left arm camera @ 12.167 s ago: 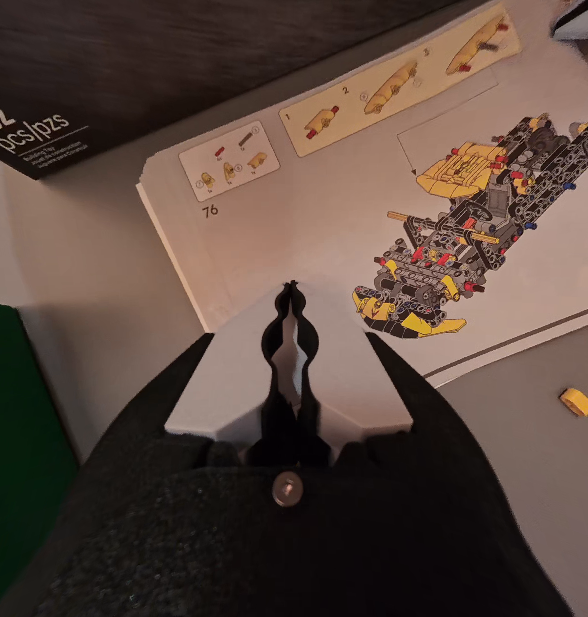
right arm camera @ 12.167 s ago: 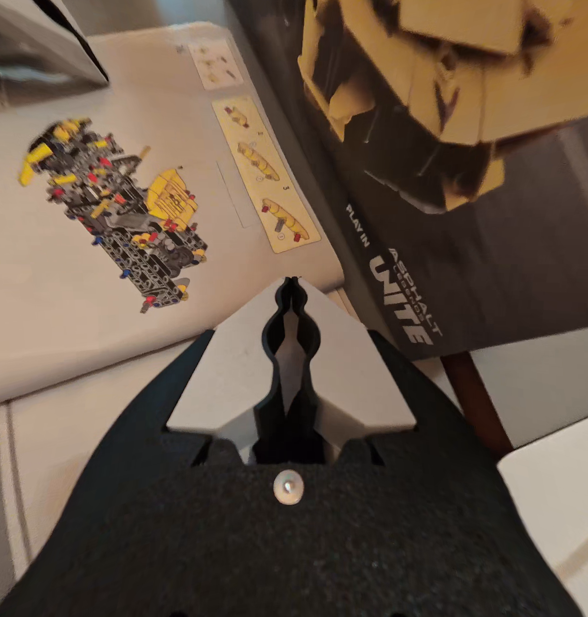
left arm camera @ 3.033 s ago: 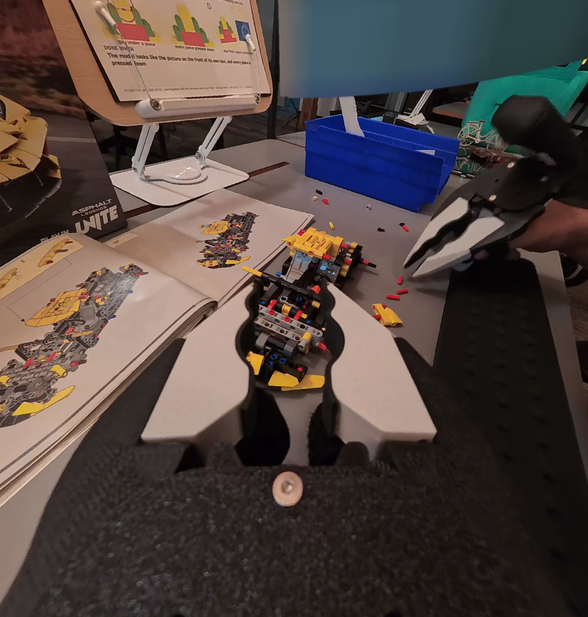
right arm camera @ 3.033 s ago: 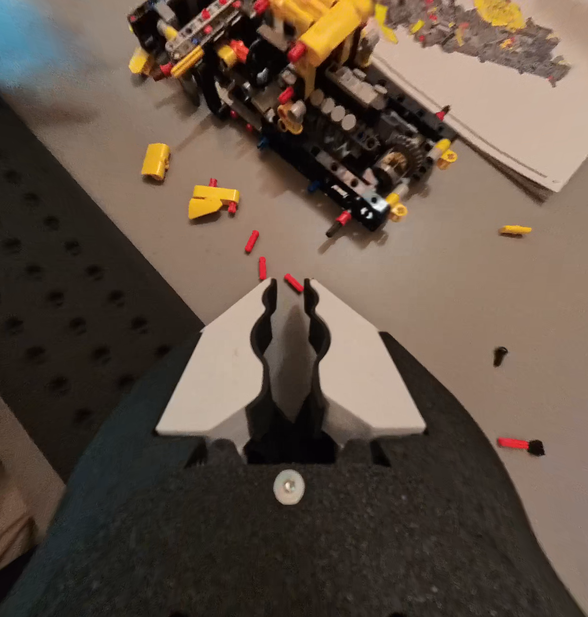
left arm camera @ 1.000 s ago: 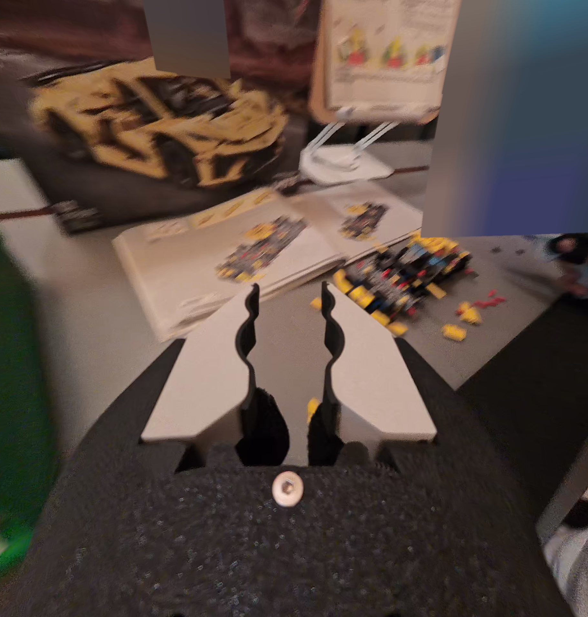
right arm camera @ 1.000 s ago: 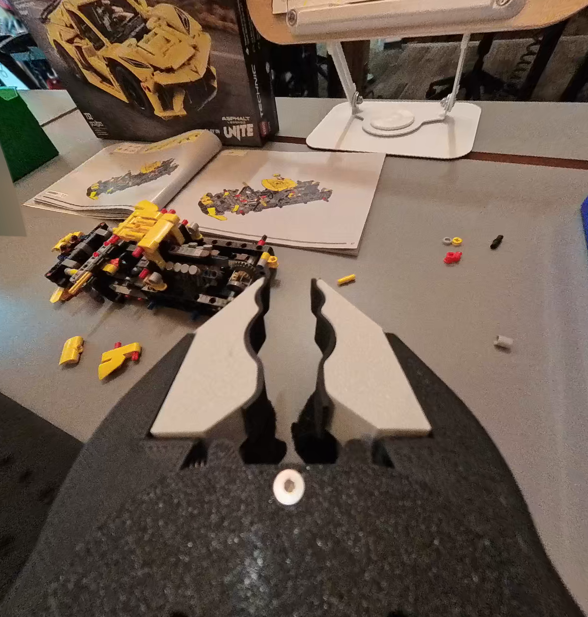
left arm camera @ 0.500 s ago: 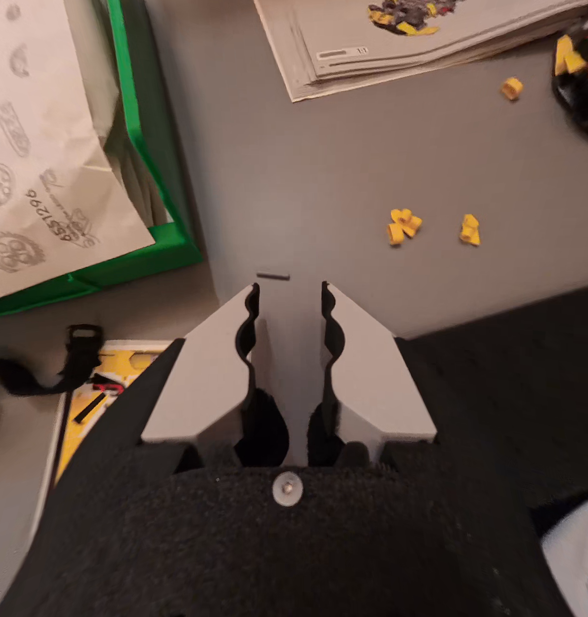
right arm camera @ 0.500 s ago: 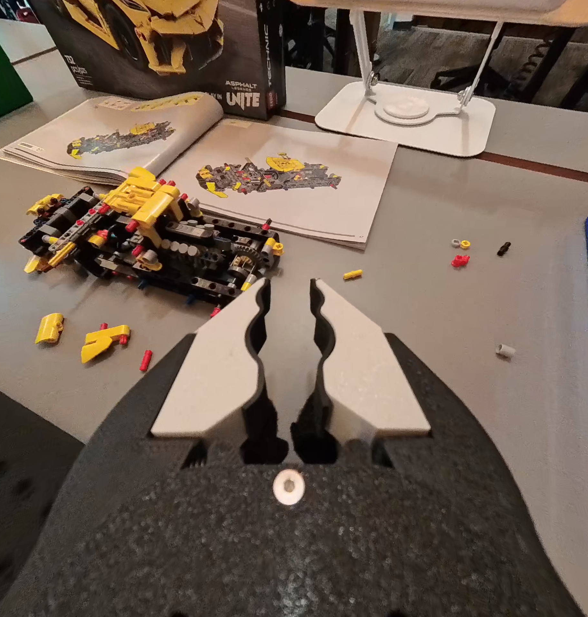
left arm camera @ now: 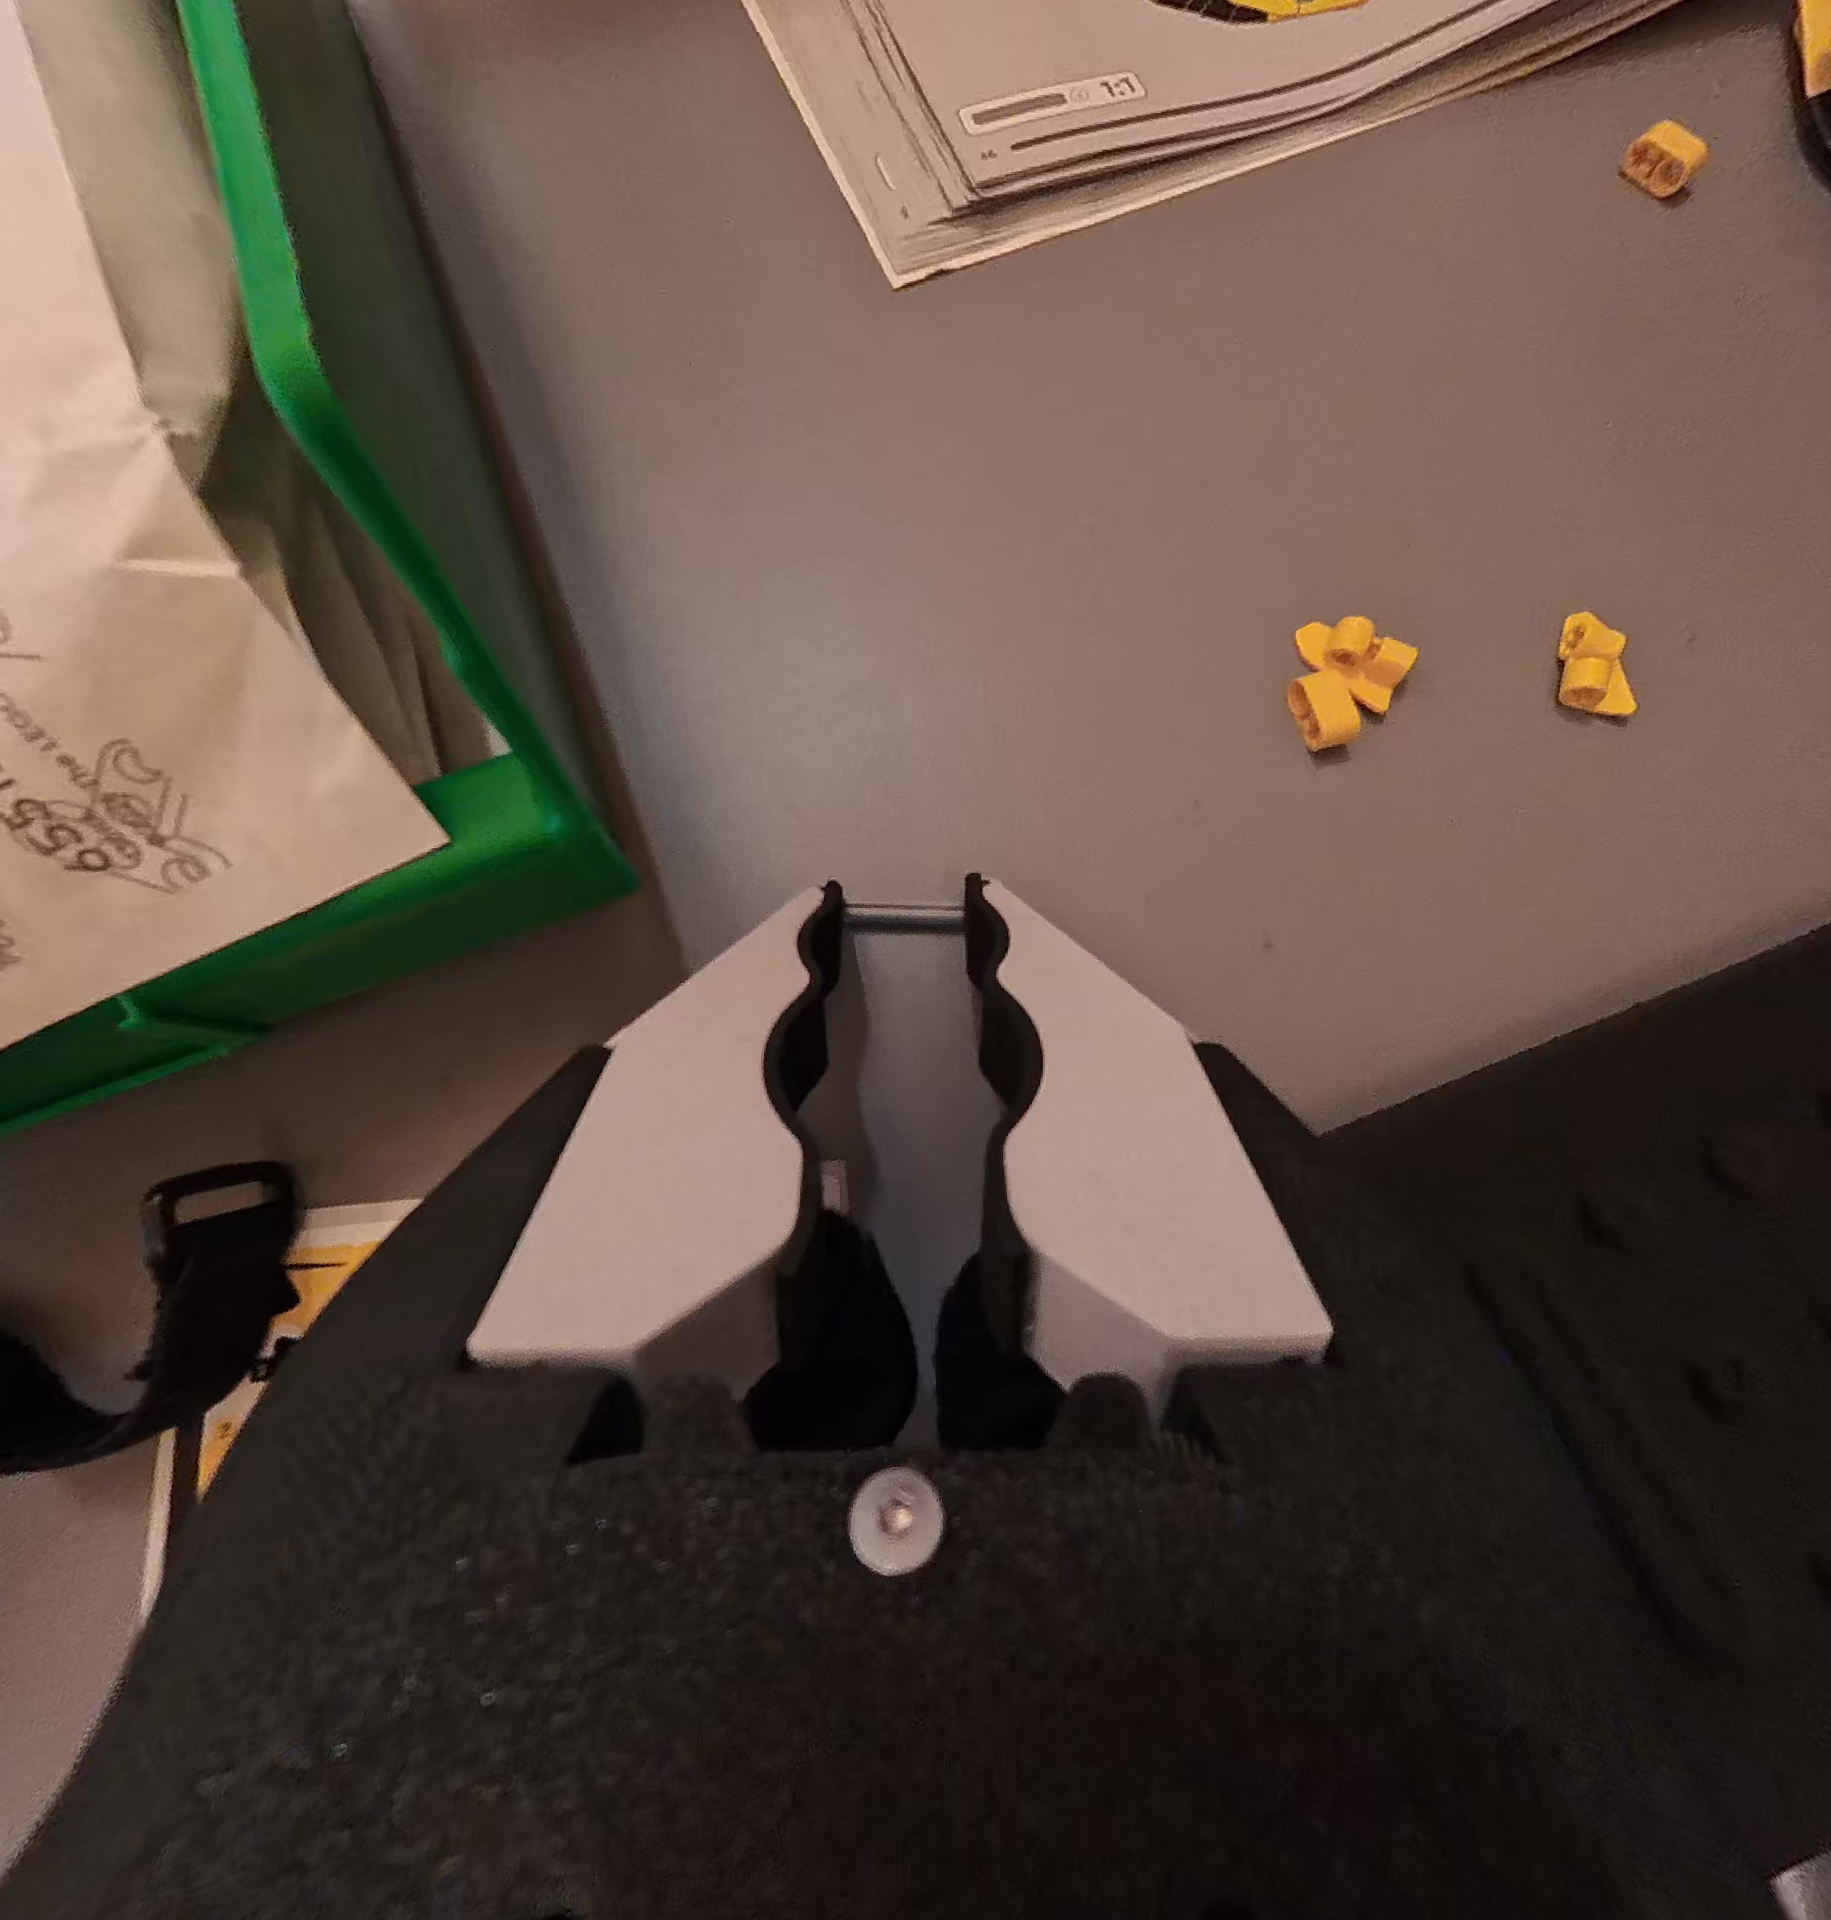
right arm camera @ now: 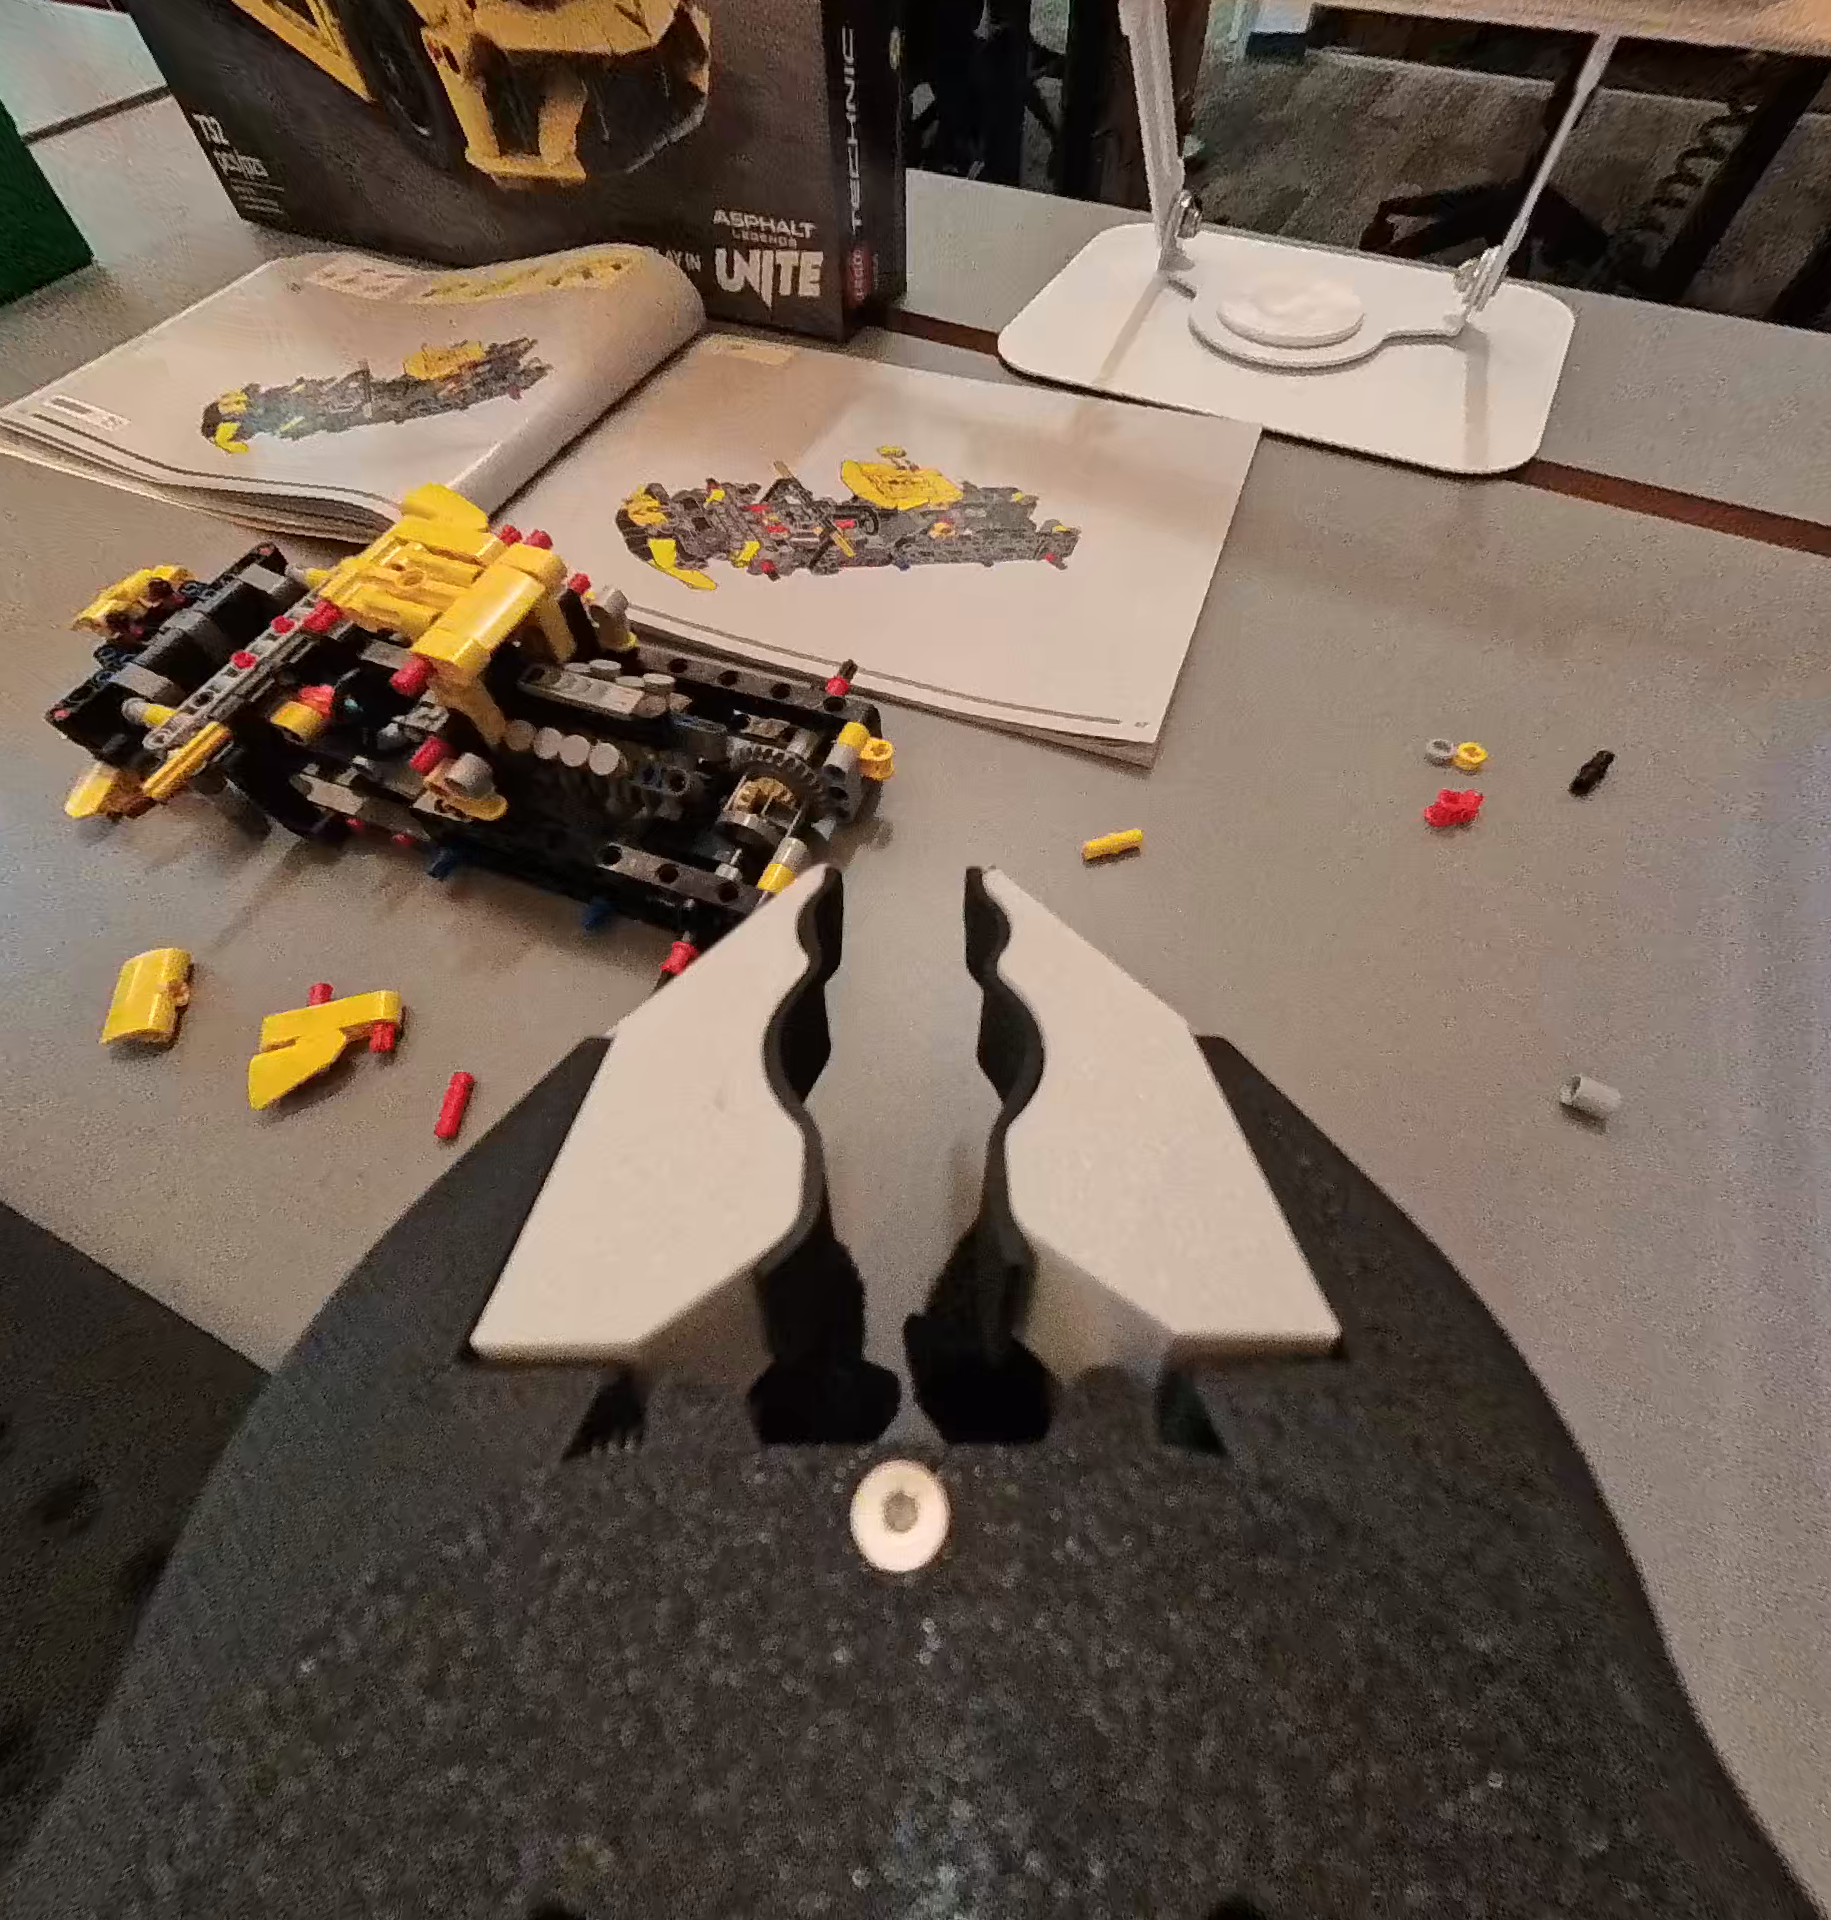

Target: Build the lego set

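left tool (left arm camera: 900, 896) angled down at table, tips parted astride thin dark rod (left arm camera: 903, 911); right tool (right arm camera: 903, 883) parted, empty.

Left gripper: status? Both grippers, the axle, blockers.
Left gripper open, fingertips either side of the thin dark axle on the table. Right gripper open, empty, beside the car chassis. Green bin close left; no contact.

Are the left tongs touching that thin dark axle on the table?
Cannot tell. In the left wrist view the thin dark axle spans the open left tongs tip to tip, contact unclear.
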A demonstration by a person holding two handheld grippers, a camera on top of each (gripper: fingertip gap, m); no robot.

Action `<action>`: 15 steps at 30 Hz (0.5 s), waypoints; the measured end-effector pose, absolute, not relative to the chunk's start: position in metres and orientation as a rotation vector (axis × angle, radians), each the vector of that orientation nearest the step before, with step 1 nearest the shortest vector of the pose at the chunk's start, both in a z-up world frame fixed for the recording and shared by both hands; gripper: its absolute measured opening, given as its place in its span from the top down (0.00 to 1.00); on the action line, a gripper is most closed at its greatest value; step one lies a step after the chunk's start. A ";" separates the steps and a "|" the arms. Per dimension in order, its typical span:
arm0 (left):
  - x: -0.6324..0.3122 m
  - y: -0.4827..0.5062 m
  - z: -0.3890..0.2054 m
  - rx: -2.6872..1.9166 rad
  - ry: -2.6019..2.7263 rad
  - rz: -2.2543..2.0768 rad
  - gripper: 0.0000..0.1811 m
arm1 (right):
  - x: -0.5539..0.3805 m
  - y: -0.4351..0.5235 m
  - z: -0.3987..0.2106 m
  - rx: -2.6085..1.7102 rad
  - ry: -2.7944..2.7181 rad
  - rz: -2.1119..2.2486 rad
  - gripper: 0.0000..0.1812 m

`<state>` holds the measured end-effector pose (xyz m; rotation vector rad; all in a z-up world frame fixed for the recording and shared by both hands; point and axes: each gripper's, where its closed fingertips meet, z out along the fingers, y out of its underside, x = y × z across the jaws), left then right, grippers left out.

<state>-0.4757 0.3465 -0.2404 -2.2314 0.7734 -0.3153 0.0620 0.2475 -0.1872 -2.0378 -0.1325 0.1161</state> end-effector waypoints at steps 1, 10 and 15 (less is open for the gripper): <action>-0.476 0.346 -0.240 -2.231 0.771 -0.312 0.87 | 0.062 0.248 -0.188 -2.043 -0.135 0.113 0.88; -0.374 0.406 -0.187 -2.048 0.685 -0.365 0.87 | 0.062 0.248 -0.188 -2.044 -0.118 0.151 0.88; -0.340 0.467 -0.206 -2.168 0.594 -0.381 0.87 | 0.058 0.246 -0.186 -2.027 -0.149 0.165 0.88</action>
